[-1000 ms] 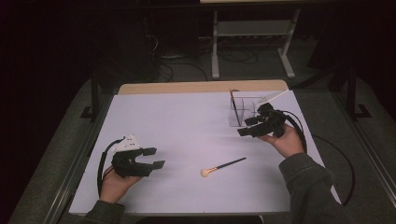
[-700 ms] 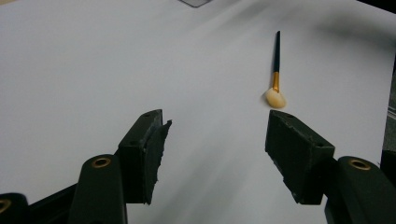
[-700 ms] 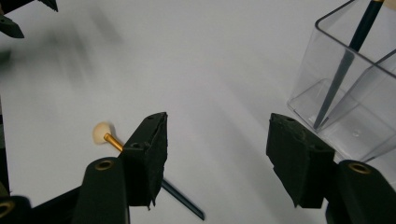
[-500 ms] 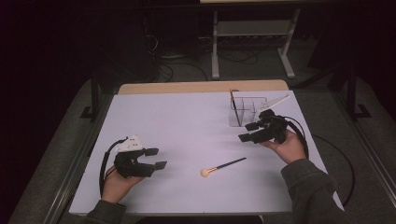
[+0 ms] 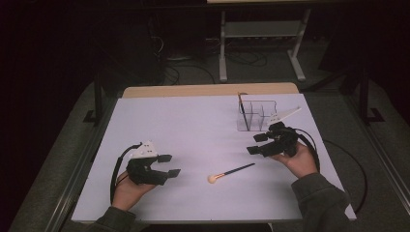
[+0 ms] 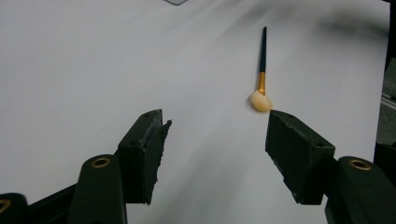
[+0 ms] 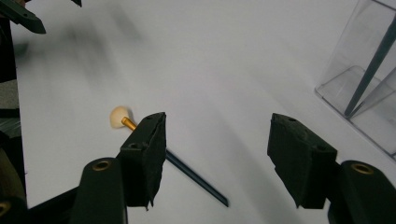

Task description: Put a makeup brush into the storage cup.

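Observation:
A makeup brush [image 5: 231, 172] with a dark handle, gold ferrule and pale bristle head lies flat on the white table [image 5: 193, 130], front of centre. My left gripper [image 5: 168, 165] rests near the front left, open and holding nothing, with the brush [image 6: 261, 79] ahead of its right jaw. My right gripper [image 5: 256, 143] is above the table at the right, open and holding nothing, and the brush [image 7: 187, 171] lies below its left jaw. A clear plastic organiser [image 5: 256, 115] stands behind the right gripper, holding a dark brush [image 5: 243, 112].
The organiser's clear wall [image 7: 359, 74] is close on the right in the right gripper view. A white wedge-shaped piece [image 5: 286, 114] lies beside the organiser. Beyond the table's far edge stand a metal rack [image 5: 261, 34] and cables on the floor.
My right gripper has moved down and toward the person's side, away from the organiser and closer to the brush. The left gripper has barely shifted.

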`<state>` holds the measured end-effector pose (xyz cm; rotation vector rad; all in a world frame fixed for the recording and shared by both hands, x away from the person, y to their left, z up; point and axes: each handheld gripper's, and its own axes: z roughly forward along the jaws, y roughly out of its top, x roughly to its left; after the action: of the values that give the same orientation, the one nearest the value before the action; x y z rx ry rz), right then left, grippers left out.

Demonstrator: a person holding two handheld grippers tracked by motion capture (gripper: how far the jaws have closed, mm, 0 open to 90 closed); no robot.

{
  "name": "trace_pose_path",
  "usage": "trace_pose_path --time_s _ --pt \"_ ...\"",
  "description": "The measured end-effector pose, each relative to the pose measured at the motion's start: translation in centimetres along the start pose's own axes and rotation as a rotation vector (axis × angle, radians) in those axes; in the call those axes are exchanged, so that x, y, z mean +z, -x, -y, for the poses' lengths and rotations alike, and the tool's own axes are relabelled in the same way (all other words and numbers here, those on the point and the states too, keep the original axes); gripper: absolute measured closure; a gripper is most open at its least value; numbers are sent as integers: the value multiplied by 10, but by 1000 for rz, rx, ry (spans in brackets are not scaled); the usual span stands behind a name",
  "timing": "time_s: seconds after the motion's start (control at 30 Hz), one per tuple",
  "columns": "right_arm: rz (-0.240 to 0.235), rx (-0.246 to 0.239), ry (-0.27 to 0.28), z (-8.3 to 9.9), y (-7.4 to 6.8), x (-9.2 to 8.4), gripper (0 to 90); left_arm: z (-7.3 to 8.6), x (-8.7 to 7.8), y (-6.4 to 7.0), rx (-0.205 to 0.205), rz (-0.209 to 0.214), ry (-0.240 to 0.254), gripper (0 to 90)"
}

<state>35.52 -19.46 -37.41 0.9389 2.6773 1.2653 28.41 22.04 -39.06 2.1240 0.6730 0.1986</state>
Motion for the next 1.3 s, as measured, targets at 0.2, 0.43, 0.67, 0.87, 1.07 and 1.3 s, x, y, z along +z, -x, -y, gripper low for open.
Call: trace_pose_path --time_s 0.2,0.43,0.67,0.87,1.07,1.3 --pt "4 4 16 11 -5 0 351 -9 11 6 23 18 -17 367" --pt "14 8 31 22 -5 -3 341 -21 26 13 46 39 -32 360" --pt "37 11 53 31 -4 -8 329 -35 42 21 81 55 -63 361" --pt "40 28 62 41 -3 -11 326 -42 54 26 85 78 -78 366" --pt "53 43 67 52 -1 -13 321 -49 66 31 111 86 -109 380" --pt "57 42 75 56 0 -16 321 -58 80 36 106 98 -120 403"
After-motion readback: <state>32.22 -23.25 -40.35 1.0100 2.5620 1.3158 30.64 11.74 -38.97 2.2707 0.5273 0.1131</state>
